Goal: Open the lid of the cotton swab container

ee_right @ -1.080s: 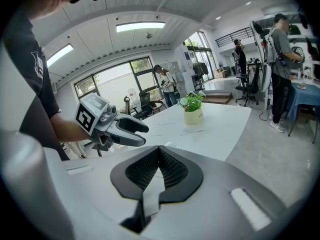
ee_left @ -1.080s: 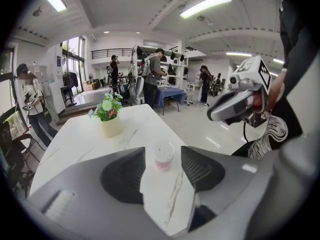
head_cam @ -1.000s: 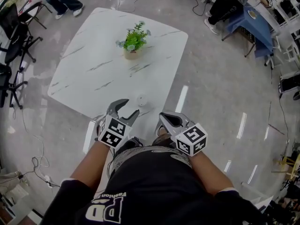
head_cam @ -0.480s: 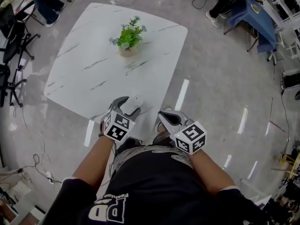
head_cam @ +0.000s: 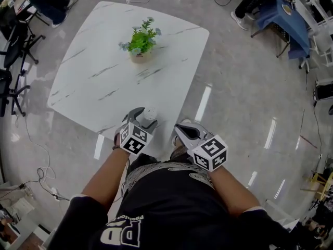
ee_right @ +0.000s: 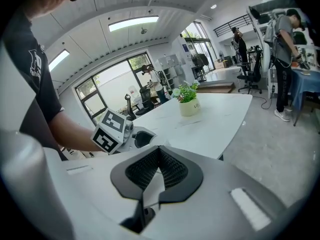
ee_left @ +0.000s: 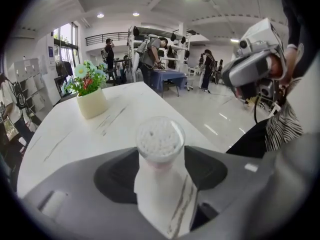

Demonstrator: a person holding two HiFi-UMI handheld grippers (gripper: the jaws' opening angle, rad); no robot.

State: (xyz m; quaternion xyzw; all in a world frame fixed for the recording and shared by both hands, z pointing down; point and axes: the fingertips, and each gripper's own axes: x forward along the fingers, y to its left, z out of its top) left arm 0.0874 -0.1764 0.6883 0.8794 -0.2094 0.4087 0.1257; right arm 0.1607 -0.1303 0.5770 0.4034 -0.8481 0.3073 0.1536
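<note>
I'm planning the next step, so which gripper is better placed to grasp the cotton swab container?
Left. The left gripper, its jaws just opened wider, straddles the cotton swab container; the right gripper is shut and farther away.

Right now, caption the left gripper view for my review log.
Left gripper, jaws just opening wide, straddles the cotton swab container on the white table.

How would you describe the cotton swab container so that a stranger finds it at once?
Start at the white marble-patterned table. The cotton swab container stands at its edge nearest the person, well apart from the potted plant farther back. Unlike that green plant, it is a small clear cylinder packed with white swab tips.
</note>
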